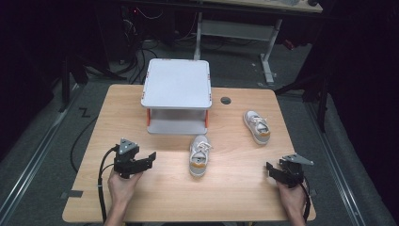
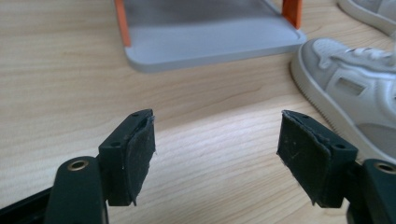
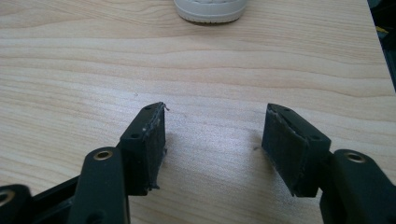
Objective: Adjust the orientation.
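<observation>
From the high view, our left tongs (image 1: 151,157) stand released beside the near shoe (image 1: 199,155) on the counter (image 1: 235,188); our right tongs (image 1: 268,168) rest released, apart from the far shoe (image 1: 257,126).

In the left gripper view, we should swing right to straddle that shoe (image 2: 355,93) across its sides.

In the right gripper view, nothing sits between the jaws.

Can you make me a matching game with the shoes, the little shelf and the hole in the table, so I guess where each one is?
Things:
1. small grey two-level shelf with orange posts
2. white sneaker with an orange heel patch, near the shelf
3. second white sneaker
4. small round dark hole

Places:
A. far right on the wooden table
B. table's far middle
C. just right of the shelf top
D. directly in front of the shelf

Pairs: 1-B, 2-D, 3-A, 4-C
</observation>
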Demonstrator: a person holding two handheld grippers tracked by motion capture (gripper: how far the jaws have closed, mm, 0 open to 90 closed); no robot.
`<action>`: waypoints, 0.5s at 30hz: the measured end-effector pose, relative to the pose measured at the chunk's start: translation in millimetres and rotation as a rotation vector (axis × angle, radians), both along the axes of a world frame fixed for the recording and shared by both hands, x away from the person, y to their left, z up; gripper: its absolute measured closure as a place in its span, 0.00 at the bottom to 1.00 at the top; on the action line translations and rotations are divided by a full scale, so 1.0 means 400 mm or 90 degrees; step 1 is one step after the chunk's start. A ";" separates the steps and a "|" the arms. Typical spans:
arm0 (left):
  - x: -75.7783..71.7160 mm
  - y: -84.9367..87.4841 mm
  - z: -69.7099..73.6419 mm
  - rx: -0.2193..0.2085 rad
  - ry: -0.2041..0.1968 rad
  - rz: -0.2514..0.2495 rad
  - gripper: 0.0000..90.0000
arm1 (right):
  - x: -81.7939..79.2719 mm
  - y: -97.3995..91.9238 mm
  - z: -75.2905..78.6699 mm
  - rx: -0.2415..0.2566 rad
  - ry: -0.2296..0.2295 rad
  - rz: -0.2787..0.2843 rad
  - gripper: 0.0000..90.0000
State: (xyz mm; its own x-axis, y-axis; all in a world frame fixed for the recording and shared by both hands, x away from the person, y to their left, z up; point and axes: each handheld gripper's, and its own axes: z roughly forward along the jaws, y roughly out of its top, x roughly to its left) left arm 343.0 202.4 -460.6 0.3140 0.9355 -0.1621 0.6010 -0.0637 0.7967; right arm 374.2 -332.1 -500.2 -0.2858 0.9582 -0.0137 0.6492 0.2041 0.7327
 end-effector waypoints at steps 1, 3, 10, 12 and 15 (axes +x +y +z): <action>0.000 0.004 -0.006 -0.003 0.001 0.004 0.31 | 0.000 0.000 0.000 0.000 0.000 0.000 0.45; 0.000 0.012 -0.016 -0.001 0.004 0.006 0.31 | 0.000 0.000 0.000 -0.002 -0.002 0.000 0.45; 0.010 0.020 -0.047 0.012 0.014 0.022 0.32 | 0.002 -0.001 0.007 0.004 0.011 0.019 0.52; 0.015 0.021 -0.057 0.010 0.019 0.027 0.32 | 0.002 -0.001 0.010 0.021 0.019 0.028 0.52; 0.021 0.020 -0.072 0.012 0.026 0.035 0.33 | 0.003 -0.003 0.023 0.044 0.021 0.042 0.54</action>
State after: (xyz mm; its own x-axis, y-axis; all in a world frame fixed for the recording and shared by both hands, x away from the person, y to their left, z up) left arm 351.5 210.4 -489.5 0.2553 0.9542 -0.1557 0.6356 -0.0443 0.7707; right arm 375.4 -333.3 -491.0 -0.3476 0.9355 0.0627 0.6600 0.1967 0.7250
